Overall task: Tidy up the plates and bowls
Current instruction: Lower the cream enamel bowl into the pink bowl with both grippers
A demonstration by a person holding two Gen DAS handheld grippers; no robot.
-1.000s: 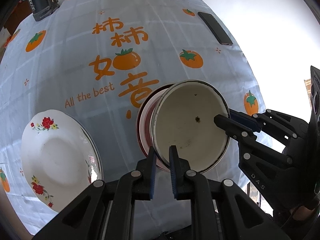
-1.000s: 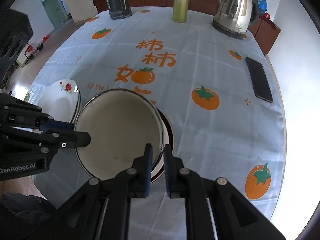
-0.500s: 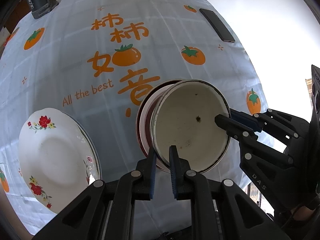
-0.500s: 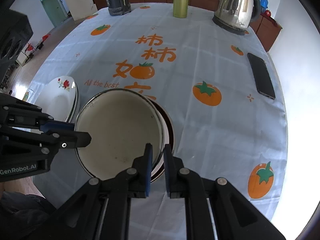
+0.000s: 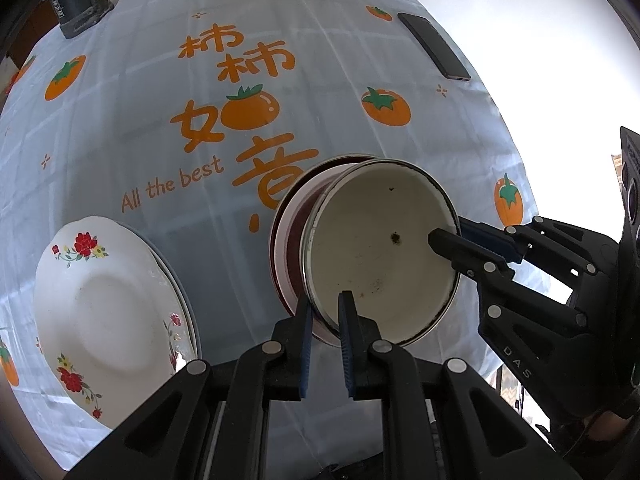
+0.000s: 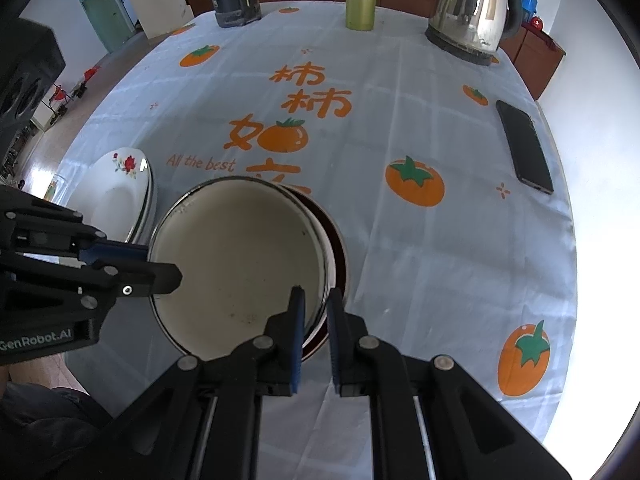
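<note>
Bowl [image 5: 380, 248] pinched at its rim by both our grippers, left [image 5: 325, 312] and right [image 6: 316, 308], probably clear of red dish [image 5: 290, 240]; next, lower it in; plates [image 5: 108, 300] at 9 o'clock

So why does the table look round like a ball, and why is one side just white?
Left wrist view: the fisheye lens bulges the tablecloth, and the right side burns out to white beyond the phone. Right wrist view: same bending, the right edge overexposed, daylight glinting off the kettle; the cream bowl stays sharp.
</note>
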